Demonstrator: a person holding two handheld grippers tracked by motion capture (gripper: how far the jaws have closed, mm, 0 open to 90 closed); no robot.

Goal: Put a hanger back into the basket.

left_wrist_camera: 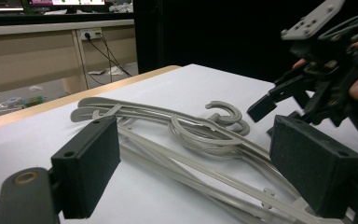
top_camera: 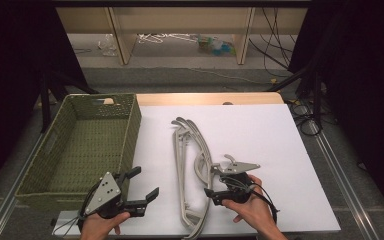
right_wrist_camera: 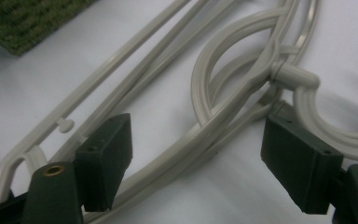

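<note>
Hangers: my stack of pale grey plastic clothes hangers lies on the white tabletop, long axis running away from me.
Right gripper: nearer, released, straddling the hanger arms.
Left gripper: released, empty, just left of the stack.

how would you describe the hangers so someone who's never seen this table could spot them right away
On the white table top, right of the green woven basket, lies a bundle of grey plastic hangers running from the near edge toward the far side. The right gripper is at them, jaws open. They are the only pale, curved, hooked pieces there.
</note>
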